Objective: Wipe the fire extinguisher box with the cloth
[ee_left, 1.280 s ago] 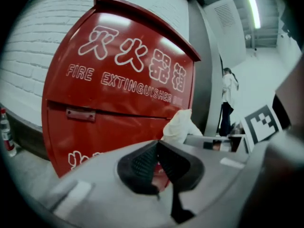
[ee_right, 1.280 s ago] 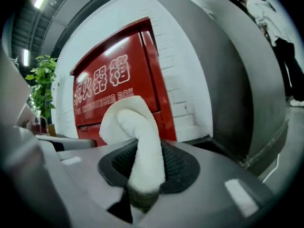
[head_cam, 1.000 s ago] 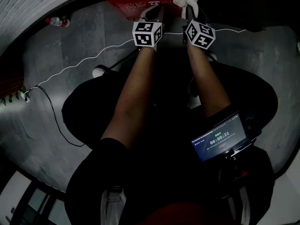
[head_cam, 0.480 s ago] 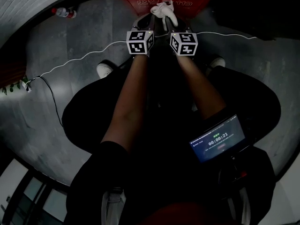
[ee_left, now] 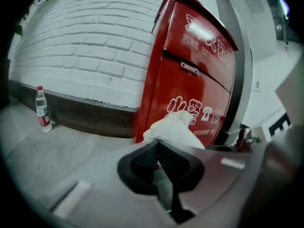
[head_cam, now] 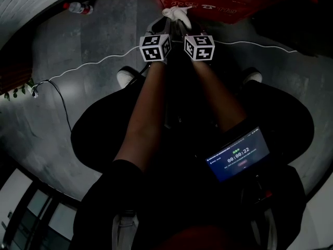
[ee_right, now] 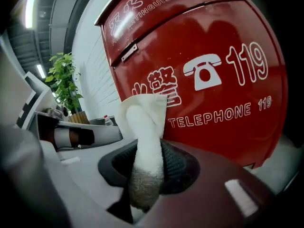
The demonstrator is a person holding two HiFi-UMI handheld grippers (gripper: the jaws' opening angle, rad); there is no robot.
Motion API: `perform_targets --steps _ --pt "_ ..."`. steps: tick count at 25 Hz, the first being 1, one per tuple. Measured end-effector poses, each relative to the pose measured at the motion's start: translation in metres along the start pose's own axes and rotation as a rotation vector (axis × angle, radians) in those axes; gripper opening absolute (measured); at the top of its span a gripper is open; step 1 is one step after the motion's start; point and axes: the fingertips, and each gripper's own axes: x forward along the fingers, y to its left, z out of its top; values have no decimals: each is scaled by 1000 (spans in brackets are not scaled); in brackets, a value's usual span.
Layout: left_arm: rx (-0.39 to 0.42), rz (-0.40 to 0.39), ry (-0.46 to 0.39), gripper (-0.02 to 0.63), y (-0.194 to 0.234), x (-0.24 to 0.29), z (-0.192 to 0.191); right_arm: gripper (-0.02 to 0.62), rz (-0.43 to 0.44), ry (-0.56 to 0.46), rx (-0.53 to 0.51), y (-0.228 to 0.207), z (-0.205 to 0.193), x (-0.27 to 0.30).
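Where the cloth (ee_right: 142, 115) sits: clamped upright between the right gripper's (ee_right: 148, 156) jaws, its folded top sticking out past the tips.
Right jaws: parted only by the cloth's thickness.
Left gripper (ee_left: 158, 151): jaws pressed together, nothing seen between the pads; cloth bunched just beyond the tips.
Fire extinguisher box (ee_right: 213, 80): red front close ahead of both jaw pairs, behind the cloth.

Right gripper (head_cam: 183, 26) with cloth (head_cam: 177, 14) swung beside left gripper (head_cam: 162, 27).

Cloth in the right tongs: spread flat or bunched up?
Bunched. The right gripper view shows the cloth twisted into a thick roll, clamped between the right tongs, with its free end folded over above them.
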Motion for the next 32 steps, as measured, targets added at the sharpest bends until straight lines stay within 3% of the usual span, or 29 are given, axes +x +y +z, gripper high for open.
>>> perform_targets --steps 13,19,32 --pt "-21 -76 92 0 -6 37 -17 110 -120 21 -10 -35 -4 13" --pt "21 -196 152 0 -57 48 -17 110 -217 22 16 -73 -3 -11" --pt "76 -320 218 0 -154 91 -39 112 -379 61 72 -162 -9 -71"
